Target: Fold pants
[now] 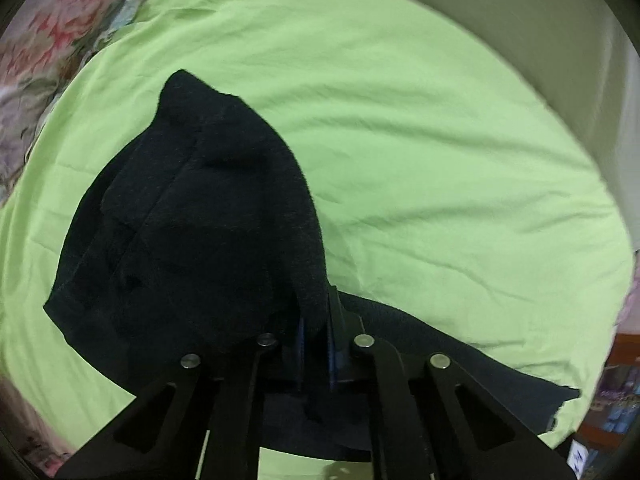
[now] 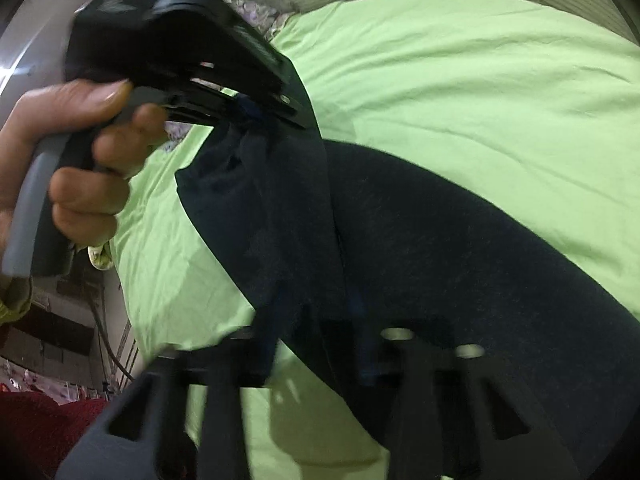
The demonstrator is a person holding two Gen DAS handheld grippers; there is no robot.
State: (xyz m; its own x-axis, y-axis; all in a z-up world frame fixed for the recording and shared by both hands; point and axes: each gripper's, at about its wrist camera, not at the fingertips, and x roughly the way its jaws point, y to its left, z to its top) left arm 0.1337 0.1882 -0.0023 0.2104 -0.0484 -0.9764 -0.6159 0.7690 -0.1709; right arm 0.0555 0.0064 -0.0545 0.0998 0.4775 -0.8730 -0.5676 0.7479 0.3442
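Note:
Black pants lie bunched on a light green bedsheet. In the left wrist view my left gripper points steeply down and is shut on a raised fold of the pants, with dark cloth between its blue pads. The right wrist view shows the same left gripper at upper left, held by a hand, with the pants hanging from its tips. My right gripper is blurred at the bottom. Pants fabric fills the space between its fingers, and it looks shut on that fabric.
Floral bedding lies at the far left of the bed. A beige wall or headboard runs behind it. The bed edge drops to a cluttered floor with a dark red cloth. Shelved items stand at the right.

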